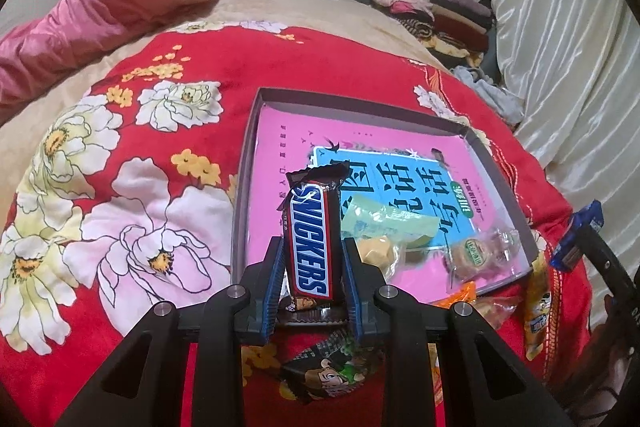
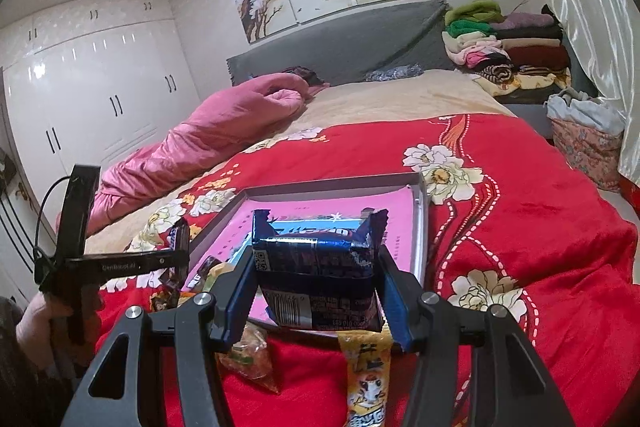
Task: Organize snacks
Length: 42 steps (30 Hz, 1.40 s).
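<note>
My left gripper [image 1: 310, 247] is shut on a Snickers bar [image 1: 310, 235], held upright just in front of the near edge of a shallow grey box [image 1: 244, 163] with a pink and blue lining. Inside the box lie a pale green packet [image 1: 384, 221], a yellow sweet [image 1: 374, 251] and a clear-wrapped biscuit [image 1: 476, 253]. My right gripper [image 2: 316, 263] is shut on a dark blue snack pack [image 2: 320, 259], held over the near edge of the same box [image 2: 420, 223]. The left gripper also shows in the right wrist view [image 2: 176, 263], at the left.
The box rests on a red floral bedspread [image 1: 160, 75]. Loose snacks lie in front of it: a brown cartoon packet [image 1: 324, 375], a yellow packet [image 2: 368, 375], an orange-clear packet [image 2: 250, 355]. A pink quilt [image 2: 216, 131] lies far left, folded clothes [image 2: 500, 47] far right.
</note>
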Tool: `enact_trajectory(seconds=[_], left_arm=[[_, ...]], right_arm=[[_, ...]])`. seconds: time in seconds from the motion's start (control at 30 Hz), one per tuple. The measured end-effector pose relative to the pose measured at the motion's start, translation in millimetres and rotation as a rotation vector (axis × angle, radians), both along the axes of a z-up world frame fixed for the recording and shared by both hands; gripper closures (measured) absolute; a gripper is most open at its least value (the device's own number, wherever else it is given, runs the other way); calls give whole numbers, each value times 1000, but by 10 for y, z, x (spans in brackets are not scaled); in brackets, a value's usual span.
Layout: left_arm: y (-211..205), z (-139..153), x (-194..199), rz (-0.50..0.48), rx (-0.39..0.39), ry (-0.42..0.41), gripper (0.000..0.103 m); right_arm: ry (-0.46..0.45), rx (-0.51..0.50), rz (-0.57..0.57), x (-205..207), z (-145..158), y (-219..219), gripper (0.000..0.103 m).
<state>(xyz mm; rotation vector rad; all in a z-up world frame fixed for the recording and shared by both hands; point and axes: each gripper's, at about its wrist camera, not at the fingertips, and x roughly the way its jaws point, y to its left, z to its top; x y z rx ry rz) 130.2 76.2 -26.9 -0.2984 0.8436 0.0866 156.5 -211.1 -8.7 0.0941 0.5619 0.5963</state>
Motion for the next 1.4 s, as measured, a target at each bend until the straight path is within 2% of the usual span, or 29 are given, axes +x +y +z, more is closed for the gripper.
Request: enact_trajectory(seconds=[0.83,1.4], left_arm=[[-48,-130,66,-19,-13,33,74],[-97,-132,60,-36,-16,37,74]], right_arm=[[26,35,-41,268,-67,-70,46],[132,47,-3,423,-271,-13,46]])
